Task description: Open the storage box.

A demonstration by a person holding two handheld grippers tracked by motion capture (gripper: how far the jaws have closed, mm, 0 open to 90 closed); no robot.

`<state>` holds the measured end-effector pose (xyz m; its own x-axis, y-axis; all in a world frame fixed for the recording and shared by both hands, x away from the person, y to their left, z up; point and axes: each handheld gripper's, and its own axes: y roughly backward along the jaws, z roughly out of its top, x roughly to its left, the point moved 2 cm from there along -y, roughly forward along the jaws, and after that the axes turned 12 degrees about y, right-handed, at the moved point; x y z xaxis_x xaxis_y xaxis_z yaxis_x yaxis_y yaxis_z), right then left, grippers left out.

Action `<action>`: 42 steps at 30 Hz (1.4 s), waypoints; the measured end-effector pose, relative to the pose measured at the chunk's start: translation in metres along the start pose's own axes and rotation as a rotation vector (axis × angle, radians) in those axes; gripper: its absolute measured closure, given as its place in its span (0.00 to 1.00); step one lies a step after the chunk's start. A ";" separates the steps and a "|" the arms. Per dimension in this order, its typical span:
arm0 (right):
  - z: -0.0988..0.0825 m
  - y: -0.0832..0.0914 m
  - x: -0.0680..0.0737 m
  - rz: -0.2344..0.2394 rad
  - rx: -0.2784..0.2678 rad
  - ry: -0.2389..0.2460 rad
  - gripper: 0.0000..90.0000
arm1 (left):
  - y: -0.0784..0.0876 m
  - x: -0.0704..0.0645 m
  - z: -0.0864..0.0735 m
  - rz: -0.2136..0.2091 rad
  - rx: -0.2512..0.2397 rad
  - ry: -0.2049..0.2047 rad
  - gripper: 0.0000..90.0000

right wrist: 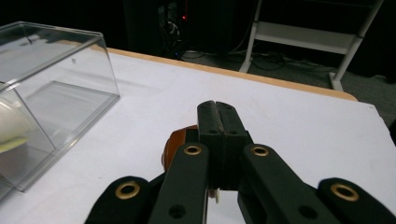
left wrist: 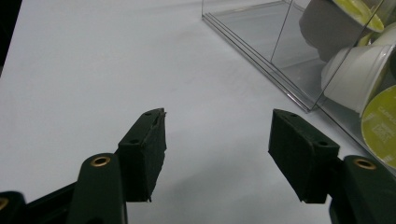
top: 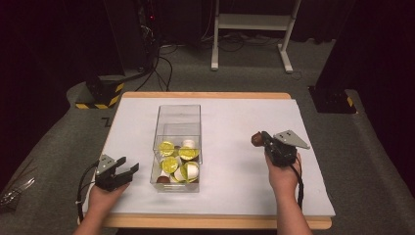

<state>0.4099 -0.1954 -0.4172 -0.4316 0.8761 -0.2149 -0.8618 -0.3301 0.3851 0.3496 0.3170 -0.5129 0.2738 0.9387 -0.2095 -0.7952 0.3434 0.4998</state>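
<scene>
- The right gripper (top: pixel 258 138) is at the right side of the white tabletop (top: pixel 230 191), well apart from the clear rectangular plastic box (top: pixel 177 113). Its jaws are pressed together, and a small brown rounded capsule (right wrist: pixel 176 143) sits at their tip; it seems pinched by its edge, though the exact contact is hidden.
- I think the capsule is carried toward the box, because the box already holds similar pieces: yellow-lidded white coffee capsules (top: pixel 170 164) piled in its near end.
- The far half of the box is free, so there is place for one more.
- The left gripper (top: pixel 126 168) rests low just beside the near left corner of the box, jaws wide apart and holding nothing. Probably it waits there to steady the box wall.
</scene>
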 end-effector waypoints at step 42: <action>-0.045 -0.031 -0.018 -0.066 0.128 -0.059 1.00 | 0.002 0.001 0.000 -0.018 -0.008 0.014 0.41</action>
<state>0.4327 -0.2170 -0.4662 -0.3557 0.9148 -0.1913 -0.8448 -0.2272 0.4845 0.3486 0.3187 -0.5122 0.2806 0.9319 -0.2298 -0.7943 0.3599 0.4894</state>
